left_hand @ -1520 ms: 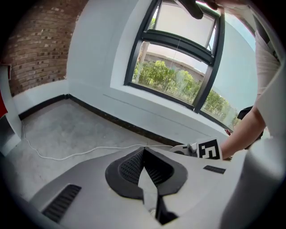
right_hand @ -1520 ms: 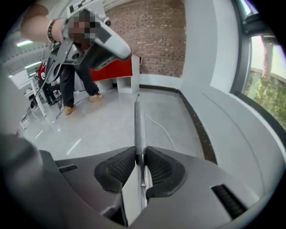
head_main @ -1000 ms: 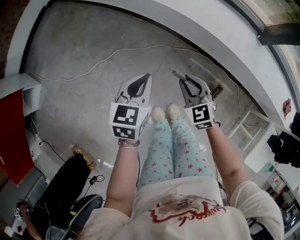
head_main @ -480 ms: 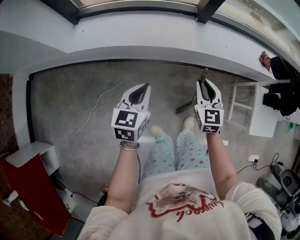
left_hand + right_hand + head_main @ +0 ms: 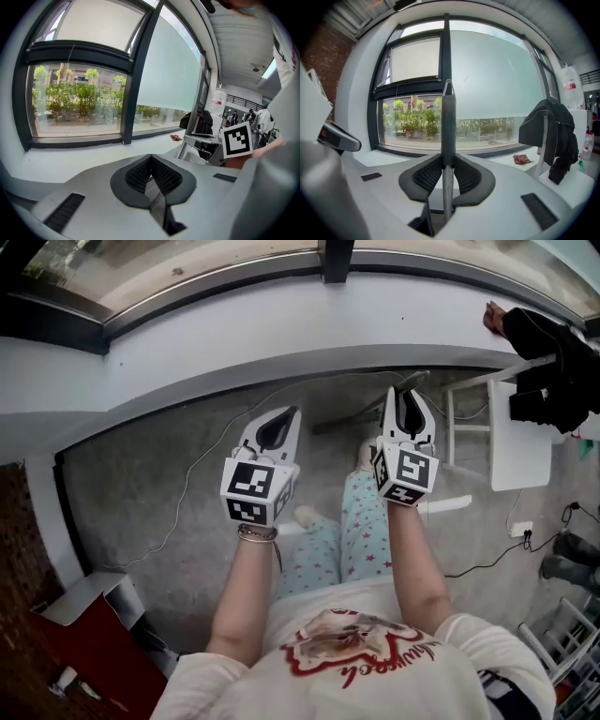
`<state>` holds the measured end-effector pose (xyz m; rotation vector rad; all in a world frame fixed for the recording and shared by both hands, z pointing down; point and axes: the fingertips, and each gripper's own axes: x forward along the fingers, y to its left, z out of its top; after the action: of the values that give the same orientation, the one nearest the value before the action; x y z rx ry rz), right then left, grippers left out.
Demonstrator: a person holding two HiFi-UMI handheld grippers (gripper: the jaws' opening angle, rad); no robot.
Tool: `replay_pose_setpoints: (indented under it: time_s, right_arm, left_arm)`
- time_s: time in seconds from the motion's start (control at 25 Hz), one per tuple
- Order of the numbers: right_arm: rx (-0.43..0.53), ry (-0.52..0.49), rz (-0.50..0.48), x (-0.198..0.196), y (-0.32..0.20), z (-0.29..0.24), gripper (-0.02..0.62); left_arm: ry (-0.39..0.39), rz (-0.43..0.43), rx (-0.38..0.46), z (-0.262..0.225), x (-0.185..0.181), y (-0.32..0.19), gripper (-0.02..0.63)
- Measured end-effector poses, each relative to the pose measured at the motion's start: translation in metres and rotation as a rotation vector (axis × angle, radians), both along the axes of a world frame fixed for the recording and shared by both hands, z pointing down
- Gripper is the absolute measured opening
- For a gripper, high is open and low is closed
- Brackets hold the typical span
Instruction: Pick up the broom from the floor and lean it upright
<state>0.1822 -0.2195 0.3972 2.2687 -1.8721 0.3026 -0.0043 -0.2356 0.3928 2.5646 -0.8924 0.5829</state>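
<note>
In the right gripper view the grey broom handle (image 5: 448, 122) stands upright out of my right gripper (image 5: 447, 161), which is shut on it, the dark pads pressing both sides. Its pointed end rises in front of the window. In the head view my right gripper (image 5: 405, 392) is raised at the right, and the broom (image 5: 342, 421) slants down to the left behind it towards the floor by the wall. My left gripper (image 5: 289, 413) hangs beside it at the left. Its pads (image 5: 140, 173) meet at their tips with nothing between them (image 5: 151, 158).
A white sill and wall (image 5: 281, 343) under a large window run across ahead. A white table (image 5: 520, 442) with a dark jacket (image 5: 548, 338) and a white frame stool (image 5: 467, 427) stand at the right. A cable (image 5: 202, 474) lies on the grey floor. A red cloth (image 5: 521, 159) lies on the sill.
Both grippers have risen and swung from the floor towards the window wall. The right gripper has rolled, bringing the broom handle from slanting to upright in its jaws.
</note>
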Motion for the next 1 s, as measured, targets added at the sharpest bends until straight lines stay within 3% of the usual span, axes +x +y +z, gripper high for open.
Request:
replay_pose_setpoints:
  time_s: [0.2,0.56,0.76,1.0]
  right_arm:
    - [0.025,-0.021,-0.002,0.033,-0.051,-0.002,0.094]
    - [-0.029,-0.086,-0.050,0.094,-0.146,0.023,0.094]
    - [-0.039,-0.092,-0.060,0.128,-0.182,0.032,0.094]
    - [-0.032,-0.104,-0.036,0.141,-0.198,0.036,0.094]
  left_arm:
    - [-0.038,-0.028,-0.041,0.026,0.033,-0.022,0.020]
    - [-0.034,-0.201,-0.096,0.049,0.092,-0.096,0.020]
    - [-0.036,-0.200,-0.084,0.042,0.123,-0.117,0.020]
    - [-0.038,-0.179,-0.081,0.041,0.129,-0.133,0.020]
